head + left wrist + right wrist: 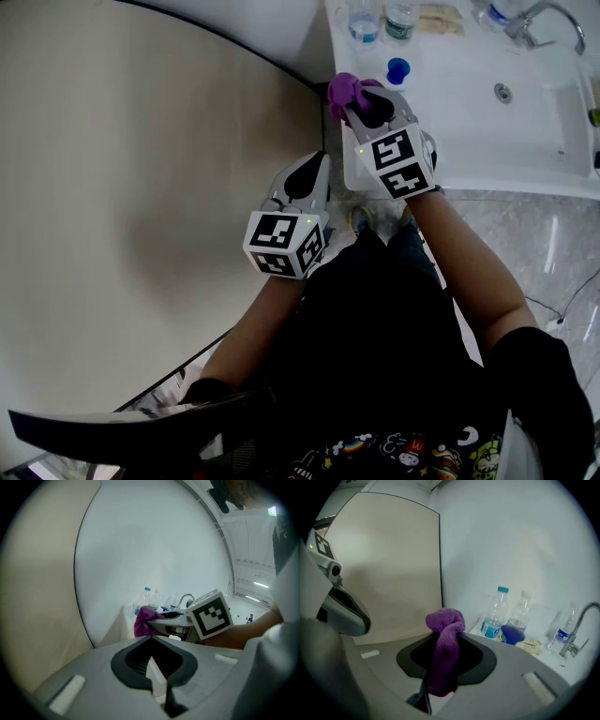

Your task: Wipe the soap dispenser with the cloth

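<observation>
Left gripper (151, 638) jaws together, empty, held off the sink's left edge. Right gripper (371, 101) clamped on purple cloth (444, 654), over the white sink counter (450, 112). Blue soap dispenser (398, 69) stands just beyond, untouched, beside water bottles (494, 613).

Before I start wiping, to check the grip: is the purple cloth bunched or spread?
Bunched: the cloth sits wadded in the right claw, clamped, hanging down.
</observation>
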A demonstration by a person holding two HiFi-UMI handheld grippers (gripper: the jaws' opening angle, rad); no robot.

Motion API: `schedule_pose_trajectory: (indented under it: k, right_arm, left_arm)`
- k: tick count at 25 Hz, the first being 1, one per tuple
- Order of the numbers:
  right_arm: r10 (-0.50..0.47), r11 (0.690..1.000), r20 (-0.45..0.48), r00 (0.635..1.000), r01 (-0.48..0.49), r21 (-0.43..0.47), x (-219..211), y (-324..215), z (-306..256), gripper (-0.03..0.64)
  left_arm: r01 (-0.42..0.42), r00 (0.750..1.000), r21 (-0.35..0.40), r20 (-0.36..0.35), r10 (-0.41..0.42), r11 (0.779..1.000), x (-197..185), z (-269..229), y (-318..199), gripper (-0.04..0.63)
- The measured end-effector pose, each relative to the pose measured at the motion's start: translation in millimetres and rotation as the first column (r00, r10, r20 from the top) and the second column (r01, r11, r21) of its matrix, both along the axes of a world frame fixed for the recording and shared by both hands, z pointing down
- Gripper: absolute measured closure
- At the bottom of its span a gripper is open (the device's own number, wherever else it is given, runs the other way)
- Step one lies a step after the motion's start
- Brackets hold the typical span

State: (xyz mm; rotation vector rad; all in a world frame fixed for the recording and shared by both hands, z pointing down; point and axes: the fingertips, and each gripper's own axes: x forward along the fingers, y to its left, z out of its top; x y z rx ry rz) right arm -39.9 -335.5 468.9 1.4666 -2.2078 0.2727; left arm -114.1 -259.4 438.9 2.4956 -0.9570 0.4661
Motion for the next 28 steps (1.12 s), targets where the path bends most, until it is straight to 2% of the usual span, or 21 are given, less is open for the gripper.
schedule_pose_trajectory:
  k: [5,11,15,21,28]
  right_arm:
    - [0.003,0.998,0.026,1.0,-0.004,0.069,19,30,-52,0.486]
    - [0.096,0.985,-0.007,0.995,-0.094,0.145,82,35,-96,0.486]
    - [0.133,0.98,-0.025,0.991,-0.128,0.154,108,13,-94,0.486]
    - [0.12,0.985,-0.017,0.993,-0.117,0.13,103,-8,-77,0.486]
    - [0.119,0.987,0.001,0.993,-0.118,0.11,115,-6,-66,0.486]
  left_arm:
    - [-0.02,0.999,0.029,-0.035,0.021,0.999,19,-14,-5,0.595]
    - [-0.026,0.998,0.045,-0.058,0.029,0.999,34,-24,-4,0.595]
    - [-0.024,0.998,0.05,-0.058,0.027,0.998,40,-26,2,0.595]
    - [-0.01,0.999,0.049,-0.039,0.012,0.999,45,-28,11,0.595]
    - [0.012,1.0,0.041,-0.021,-0.011,0.999,51,-25,19,0.595]
